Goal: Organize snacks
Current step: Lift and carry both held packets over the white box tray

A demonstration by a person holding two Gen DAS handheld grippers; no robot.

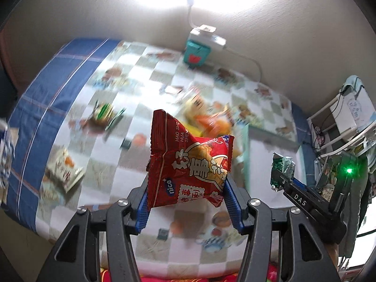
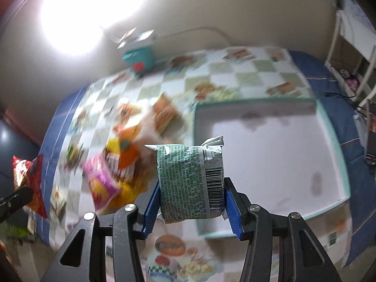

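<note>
packets pinched one in each of my grippers — left gripper (image 1: pixel 185 188) on the red packet (image 1: pixel 190 162), right gripper (image 2: pixel 191 202) on the green packet (image 2: pixel 189 183) — both lifted over the tablecloth (image 2: pixel 246 75), probably bound for the empty tray (image 2: pixel 329 127).

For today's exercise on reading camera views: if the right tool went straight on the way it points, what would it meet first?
Probably the white tray, with the green snack packet in the right tool touching first; depth is unclear.
</note>
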